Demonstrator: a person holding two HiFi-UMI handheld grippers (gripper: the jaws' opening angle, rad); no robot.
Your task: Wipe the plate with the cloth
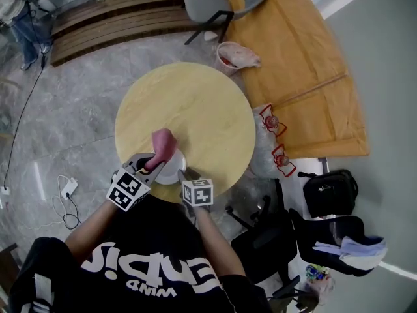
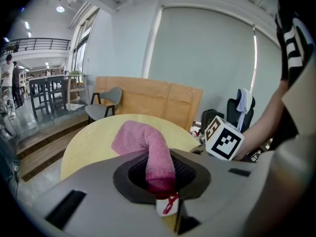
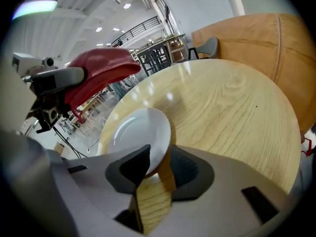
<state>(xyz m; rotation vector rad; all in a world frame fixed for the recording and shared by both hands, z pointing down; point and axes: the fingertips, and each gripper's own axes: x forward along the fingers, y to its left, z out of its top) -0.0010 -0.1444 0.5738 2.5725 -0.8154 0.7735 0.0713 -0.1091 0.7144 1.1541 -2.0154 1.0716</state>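
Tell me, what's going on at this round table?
A person holds a two-jaw gripper in each hand. The left gripper is clamped on a pink cloth, the right gripper on the rim of a white plate at the near edge of the wooden table. The cloth hangs above the plate, not touching it.

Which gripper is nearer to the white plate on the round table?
Right. The right gripper grips the plate by its near rim; the left gripper holds the pink cloth above the plate's left side.
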